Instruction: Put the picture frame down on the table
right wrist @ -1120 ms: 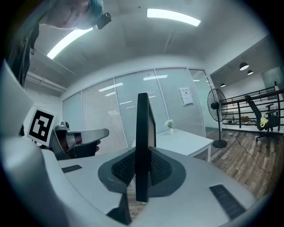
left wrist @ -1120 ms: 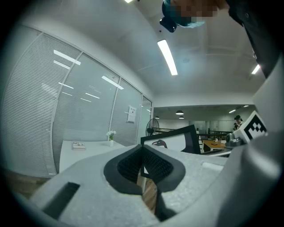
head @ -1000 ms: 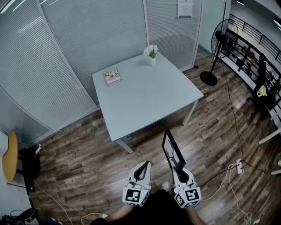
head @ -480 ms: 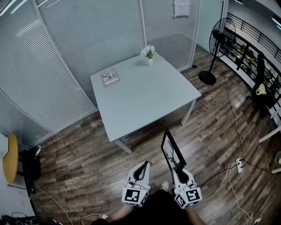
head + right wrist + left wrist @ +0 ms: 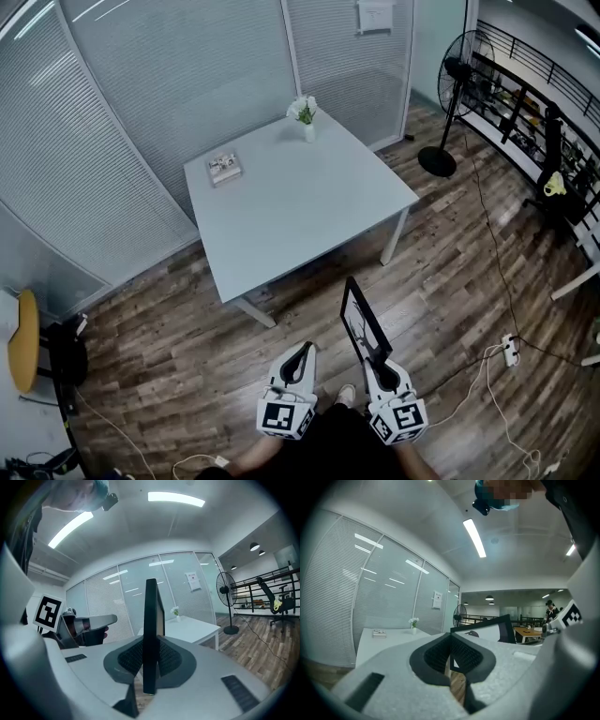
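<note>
One white vase [image 5: 308, 132] of flowers stands on the grey square table [image 5: 300, 206]. Short of it, the right gripper [image 5: 379, 360] clamps its jaws on the black picture frame [image 5: 360, 317], upright over the wood floor [image 5: 169, 347]; the left gripper [image 5: 302, 352] has jaws together, empty.

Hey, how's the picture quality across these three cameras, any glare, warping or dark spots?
Head view: the fisheye bows the blinds and the table edges, and the light is even. Left gripper view: dark vignette at the rim, ceiling light strip blown out. Right gripper view: the picture frame is edge-on and in shadow, and the ceiling lamp glares.
</note>
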